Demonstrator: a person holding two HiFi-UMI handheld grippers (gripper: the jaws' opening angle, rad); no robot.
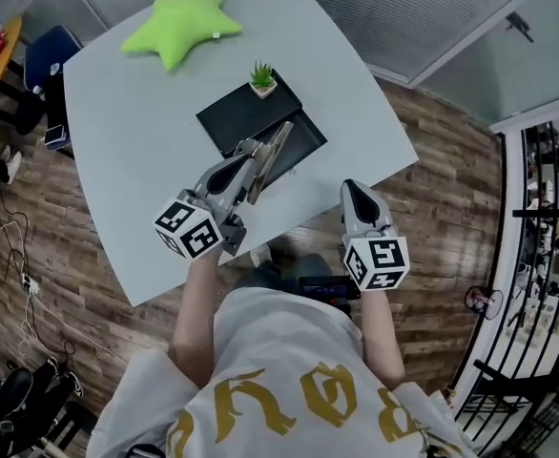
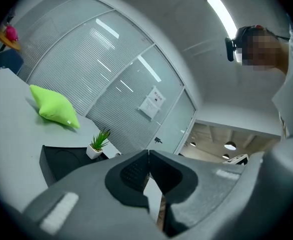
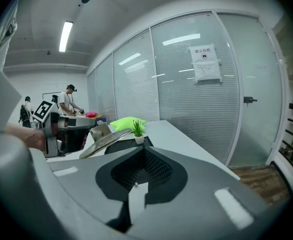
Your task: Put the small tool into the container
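Observation:
The small tool [image 1: 272,156] is a thin flat metal piece, and my left gripper [image 1: 248,147] is shut on it. It slants up above the black container [image 1: 251,113] in the middle of the grey table [image 1: 136,160]. The right gripper view shows the metal tool [image 3: 104,140] sticking out of the left gripper [image 3: 61,124] over the container [image 3: 120,145]. In the left gripper view the jaws meet and hide the tool; the container [image 2: 61,161] lies below left. My right gripper [image 1: 356,189] hovers shut and empty at the table's front edge, right of the container.
A small potted plant [image 1: 262,78] stands on the container's far corner. A green star cushion [image 1: 177,29] lies at the table's far side. A blue chair [image 1: 49,60] stands left of the table. People stand far off [image 3: 66,101]. Wood floor surrounds the table.

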